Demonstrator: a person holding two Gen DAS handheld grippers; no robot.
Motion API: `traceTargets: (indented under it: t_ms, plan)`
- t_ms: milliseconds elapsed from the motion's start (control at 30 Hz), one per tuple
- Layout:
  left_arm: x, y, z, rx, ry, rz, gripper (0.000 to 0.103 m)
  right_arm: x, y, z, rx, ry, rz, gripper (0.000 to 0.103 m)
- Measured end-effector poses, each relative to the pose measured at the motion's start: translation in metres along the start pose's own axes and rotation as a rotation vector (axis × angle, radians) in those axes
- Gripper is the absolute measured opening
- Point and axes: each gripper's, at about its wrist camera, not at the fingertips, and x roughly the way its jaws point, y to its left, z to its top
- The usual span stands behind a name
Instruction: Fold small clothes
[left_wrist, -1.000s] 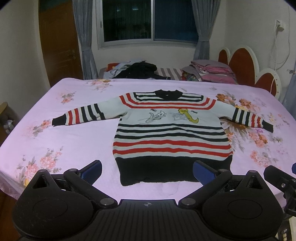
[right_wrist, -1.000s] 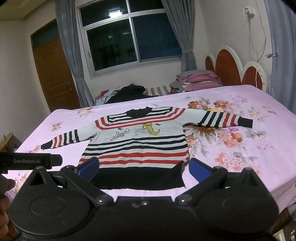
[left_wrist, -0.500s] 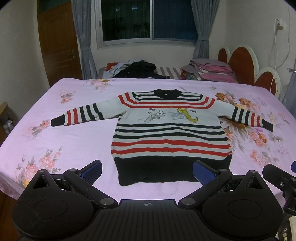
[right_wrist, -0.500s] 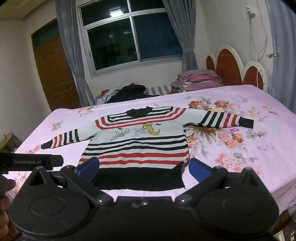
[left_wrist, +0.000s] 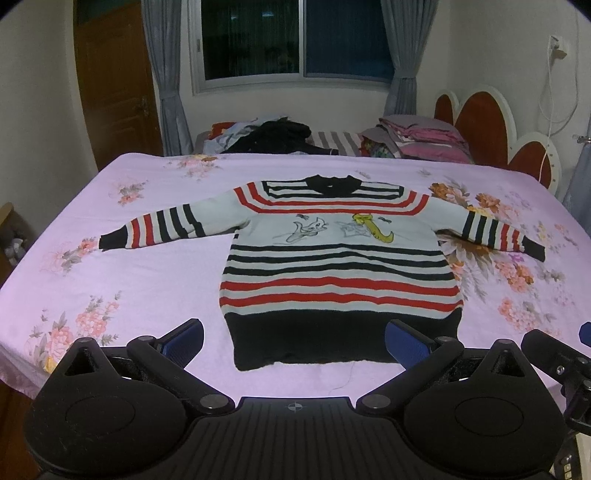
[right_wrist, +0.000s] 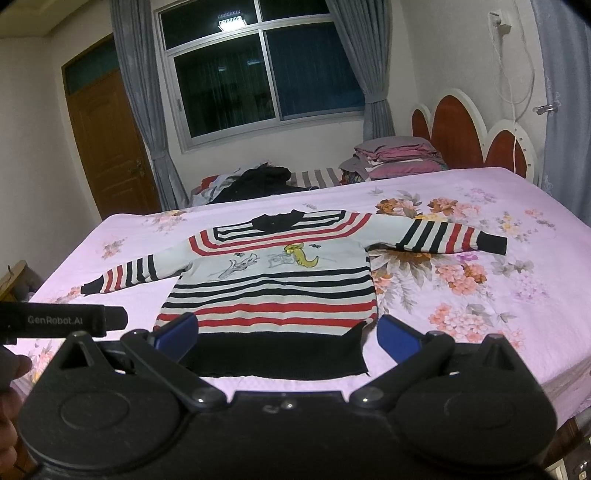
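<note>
The left hand-held gripper (left_wrist: 293, 341) hangs over the near edge of the bed (left_wrist: 110, 280) with its blue-padded fingers (left_wrist: 183, 339) spread wide and nothing between them; its right finger lines up with the black hem of the sweater (left_wrist: 340, 266), apart from the cloth as far as the view shows. At the far right of that view a black part of the other tool shows. The right hand-held gripper (right_wrist: 288, 338) is likewise spread wide and empty, its fingers (right_wrist: 397, 338) framing the hem's right corner, which curls up a little. At the left edge of the right wrist view a black bar marked GenRobot.AI (right_wrist: 59, 319) juts in, with part of a hand (right_wrist: 9, 373) below it.

The sweater lies flat, front up, near the middle of the bed: white with black and red stripes, a black collar at the far side and a cartoon print on the chest. Both sleeves reach straight out, the left one to a black cuff (left_wrist: 110, 242) on plain pink sheet, the right one over a flower print. A loose thread trails from the hem toward the near edge.

Beyond the bed a dark heap of clothes (left_wrist: 273, 136) sits left of a stack of folded bedding (left_wrist: 417, 142), beneath a window (left_wrist: 295, 37), with a red headboard (left_wrist: 480, 122) at the right
</note>
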Motion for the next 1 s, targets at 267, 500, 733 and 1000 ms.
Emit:
traceTargets:
  t_ms: [267, 500, 733, 1000]
  plan:
    - [0.004, -0.002, 0.0, 0.0, 0.004, -0.001, 0.103, 0.004, -0.001, -0.001, 0.002, 0.006, -0.002, 0.103]
    - [0.008, -0.002, 0.002, -0.004, 0.011, 0.003, 0.103, 0.008, -0.005, 0.0, 0.006, 0.013, -0.007, 0.103]
    - [0.013, -0.001, 0.004, -0.002, 0.018, 0.002, 0.103, 0.01, -0.007, 0.0, 0.011, 0.014, -0.009, 0.103]
    - [0.028, 0.0, 0.008, -0.012, 0.043, -0.009, 0.103, 0.019, -0.011, 0.005, 0.024, 0.023, -0.025, 0.103]
